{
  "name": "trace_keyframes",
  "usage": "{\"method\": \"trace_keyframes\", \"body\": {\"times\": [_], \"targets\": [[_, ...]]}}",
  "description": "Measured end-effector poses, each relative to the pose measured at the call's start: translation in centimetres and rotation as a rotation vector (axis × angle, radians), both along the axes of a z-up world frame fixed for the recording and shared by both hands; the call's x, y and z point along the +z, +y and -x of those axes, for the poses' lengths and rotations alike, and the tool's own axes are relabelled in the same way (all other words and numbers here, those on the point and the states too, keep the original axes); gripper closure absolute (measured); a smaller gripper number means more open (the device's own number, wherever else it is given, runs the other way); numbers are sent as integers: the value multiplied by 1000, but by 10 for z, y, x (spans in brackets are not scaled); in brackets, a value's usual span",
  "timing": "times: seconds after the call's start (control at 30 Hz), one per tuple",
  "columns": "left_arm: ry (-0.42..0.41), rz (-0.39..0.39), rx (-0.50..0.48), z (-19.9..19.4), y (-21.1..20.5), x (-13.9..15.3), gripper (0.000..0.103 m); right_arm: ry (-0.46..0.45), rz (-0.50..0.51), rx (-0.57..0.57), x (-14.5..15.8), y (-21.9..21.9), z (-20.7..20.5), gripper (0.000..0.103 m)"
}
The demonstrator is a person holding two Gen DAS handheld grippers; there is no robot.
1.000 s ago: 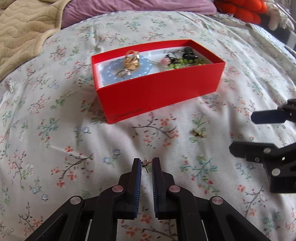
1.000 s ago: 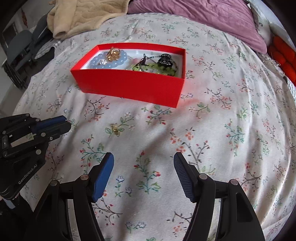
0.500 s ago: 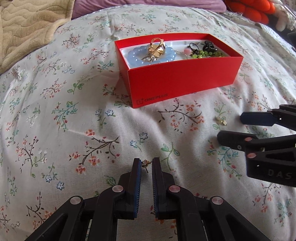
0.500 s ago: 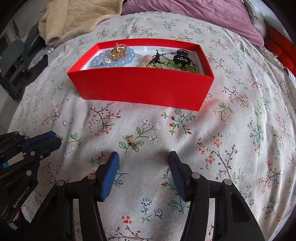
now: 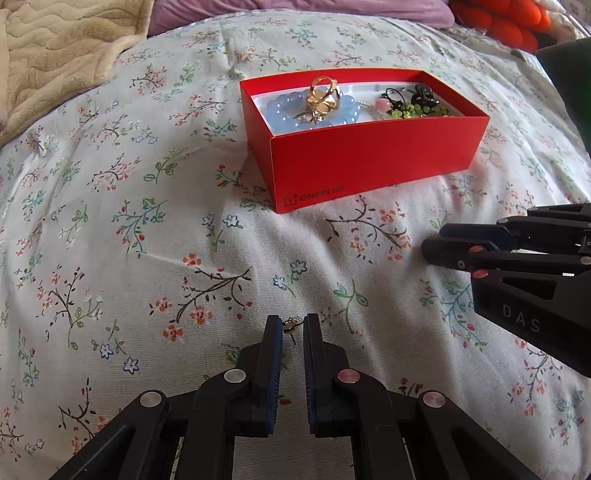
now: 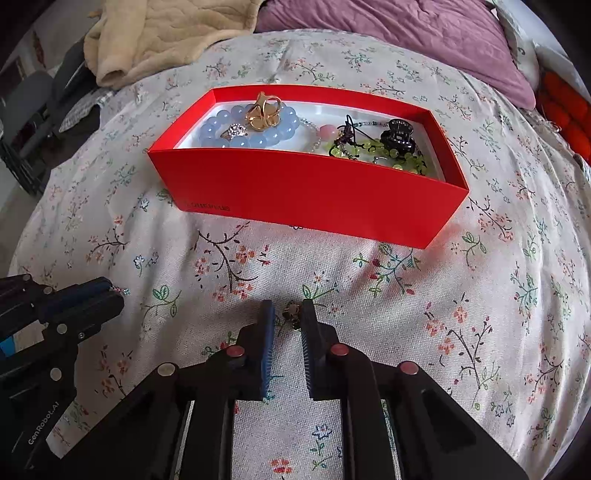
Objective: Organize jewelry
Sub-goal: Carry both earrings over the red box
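Left gripper fingers pinch an earring; right gripper apparently grips another.

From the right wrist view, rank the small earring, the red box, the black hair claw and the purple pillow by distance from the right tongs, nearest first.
1. Small earring, between the right tongs.
2. Red box, straight ahead on the bedspread.
3. Black hair claw, inside the box's right end.
4. Purple pillow, far back at the bed's head.

Open floral bedspread between both grippers and red box — nothing lying in that strip. Box top uncovered, but inside crowded: blue bead bracelet left, black hair clip right. Beige blanket well behind.
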State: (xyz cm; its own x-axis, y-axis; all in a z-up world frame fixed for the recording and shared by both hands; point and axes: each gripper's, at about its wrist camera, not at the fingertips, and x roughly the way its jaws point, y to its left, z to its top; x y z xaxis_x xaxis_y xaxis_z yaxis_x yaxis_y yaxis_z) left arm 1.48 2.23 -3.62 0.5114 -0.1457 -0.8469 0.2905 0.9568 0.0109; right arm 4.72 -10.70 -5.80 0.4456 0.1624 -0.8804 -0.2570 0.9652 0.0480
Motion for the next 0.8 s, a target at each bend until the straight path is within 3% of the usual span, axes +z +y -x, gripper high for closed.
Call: {"method": "trace_keyframes", "body": {"times": [0.1,0.8], "targets": [[-1,-4,-1,-1,1,0,97,0,9,11,0,2,1,94],[5,56,25,-6,3,16,97,81,-31,-29,17,-18,10,95]]}}
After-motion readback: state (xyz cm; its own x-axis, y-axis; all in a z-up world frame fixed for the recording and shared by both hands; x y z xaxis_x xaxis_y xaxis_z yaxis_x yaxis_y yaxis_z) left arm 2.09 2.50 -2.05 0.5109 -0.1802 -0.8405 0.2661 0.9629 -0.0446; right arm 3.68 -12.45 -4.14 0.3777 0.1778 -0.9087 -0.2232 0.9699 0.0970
